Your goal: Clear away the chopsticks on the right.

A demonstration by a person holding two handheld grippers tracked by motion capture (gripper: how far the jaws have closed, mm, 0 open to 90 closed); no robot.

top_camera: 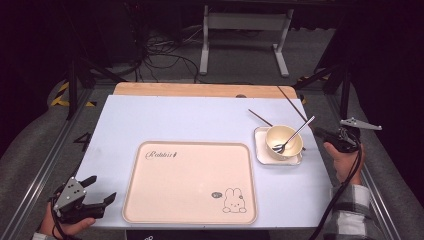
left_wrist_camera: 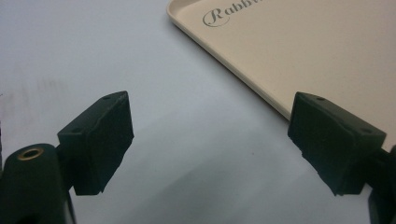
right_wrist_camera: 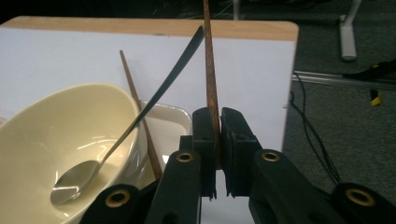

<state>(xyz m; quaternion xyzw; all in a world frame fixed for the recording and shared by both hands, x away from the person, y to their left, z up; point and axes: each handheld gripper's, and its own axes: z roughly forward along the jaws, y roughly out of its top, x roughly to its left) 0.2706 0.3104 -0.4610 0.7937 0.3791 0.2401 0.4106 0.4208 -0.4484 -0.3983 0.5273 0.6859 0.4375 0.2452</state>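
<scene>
My right gripper [top_camera: 318, 132] [right_wrist_camera: 218, 135] is at the table's right edge, shut on a brown chopstick [top_camera: 295, 107] [right_wrist_camera: 210, 70] that slants up and away from its jaws. Just left of it a cream bowl [top_camera: 284, 141] [right_wrist_camera: 60, 121] stands on a small white square plate [top_camera: 260, 150] [right_wrist_camera: 173, 119], with a metal spoon [top_camera: 296, 134] [right_wrist_camera: 154, 98] leaning in the bowl. A second chopstick [top_camera: 260, 117] [right_wrist_camera: 135, 98] lies on the table, its near end against the plate. My left gripper [top_camera: 102, 188] [left_wrist_camera: 210, 135] rests open at the front left corner with nothing between its fingers.
A large beige tray [top_camera: 190, 180] [left_wrist_camera: 303, 56] with a rabbit print lies at the front middle of the white table [top_camera: 165, 120], just right of the left gripper. A wooden strip [top_camera: 200, 90] borders the far edge. Cables and a stand's metal legs [top_camera: 240, 40] are on the floor beyond.
</scene>
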